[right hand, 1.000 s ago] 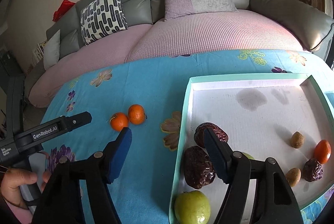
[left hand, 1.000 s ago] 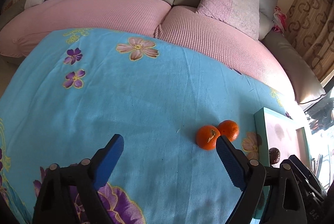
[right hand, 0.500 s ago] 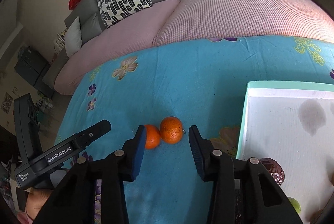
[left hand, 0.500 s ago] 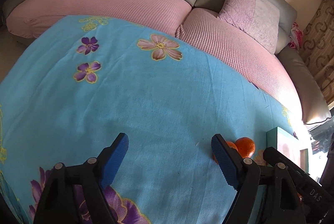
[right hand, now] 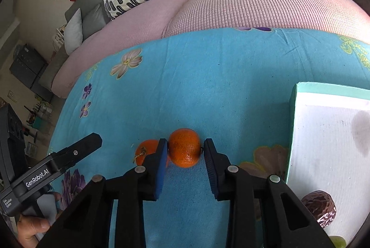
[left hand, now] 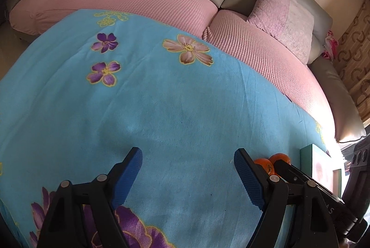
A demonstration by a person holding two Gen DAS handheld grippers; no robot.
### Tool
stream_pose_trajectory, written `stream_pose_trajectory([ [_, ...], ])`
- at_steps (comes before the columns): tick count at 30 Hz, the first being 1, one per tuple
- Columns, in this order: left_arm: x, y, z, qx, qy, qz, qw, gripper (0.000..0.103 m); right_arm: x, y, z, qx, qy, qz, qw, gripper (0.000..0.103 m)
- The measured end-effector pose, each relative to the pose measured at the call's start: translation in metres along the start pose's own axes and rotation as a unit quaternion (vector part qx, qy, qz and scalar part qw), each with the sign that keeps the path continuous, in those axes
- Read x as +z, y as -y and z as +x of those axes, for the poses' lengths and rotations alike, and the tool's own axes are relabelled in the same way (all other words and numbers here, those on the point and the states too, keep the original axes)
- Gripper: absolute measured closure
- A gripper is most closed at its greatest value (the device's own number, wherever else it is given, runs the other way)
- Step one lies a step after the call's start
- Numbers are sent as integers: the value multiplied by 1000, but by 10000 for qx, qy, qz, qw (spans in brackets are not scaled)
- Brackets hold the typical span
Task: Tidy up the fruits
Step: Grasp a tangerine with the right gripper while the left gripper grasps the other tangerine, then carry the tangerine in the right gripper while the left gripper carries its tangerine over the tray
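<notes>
Between right gripper (right hand: 185,150) jaws: mandarin (right hand: 184,147), unclamped.

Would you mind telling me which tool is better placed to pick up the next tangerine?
The right tool: its fingers already bracket the nearer tangerine on the blue cloth. The left tool is open over bare cloth, off to the side.

Black plastic right gripper (right hand: 185,150), blue ribbed pads (right hand: 161,167), silver screws, left gripper (left hand: 187,165) lettered GenRobot.AI
</notes>
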State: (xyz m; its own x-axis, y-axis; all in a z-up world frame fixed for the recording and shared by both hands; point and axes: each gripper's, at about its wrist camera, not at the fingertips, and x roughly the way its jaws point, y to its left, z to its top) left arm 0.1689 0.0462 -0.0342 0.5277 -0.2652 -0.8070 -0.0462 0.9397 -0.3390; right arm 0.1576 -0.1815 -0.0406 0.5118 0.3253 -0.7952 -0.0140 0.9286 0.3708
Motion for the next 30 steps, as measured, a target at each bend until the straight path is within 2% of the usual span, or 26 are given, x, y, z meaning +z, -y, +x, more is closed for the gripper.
stream_pose_trajectory([
  [7, -1, 7, 2, -29, -23, 77, 10000, 20, -6, 0, -10, -54, 192, -7, 9998, 72],
  [15, -8, 34, 5, -265, -139, 350, 9989, 21, -28, -3, -67, -686, 871, -209, 9936, 72],
  [16, -9, 39, 7, -322, -183, 395, 9985, 22, -30, -2, -73, -749, 938, -220, 9925, 72],
  [18, -12, 50, 10, -433, -258, 499, 9975, 32, -34, 0, -82, -867, 1029, -214, 9907, 72],
  [24, -21, 79, 22, -505, -408, 772, 9949, 33, -39, 8, -97, -1117, 1121, -220, 9872, 72],
  [25, -22, 82, 24, -503, -432, 791, 9947, 34, -40, 10, -98, -1139, 1126, -210, 9869, 72],
  [27, -23, 87, 29, -490, -491, 818, 9942, 44, -41, 13, -101, -1187, 1121, -180, 9864, 72],
  [30, -24, 92, 32, -444, -511, 829, 9943, 45, -42, 18, -105, -1258, 1120, -147, 9856, 72],
])
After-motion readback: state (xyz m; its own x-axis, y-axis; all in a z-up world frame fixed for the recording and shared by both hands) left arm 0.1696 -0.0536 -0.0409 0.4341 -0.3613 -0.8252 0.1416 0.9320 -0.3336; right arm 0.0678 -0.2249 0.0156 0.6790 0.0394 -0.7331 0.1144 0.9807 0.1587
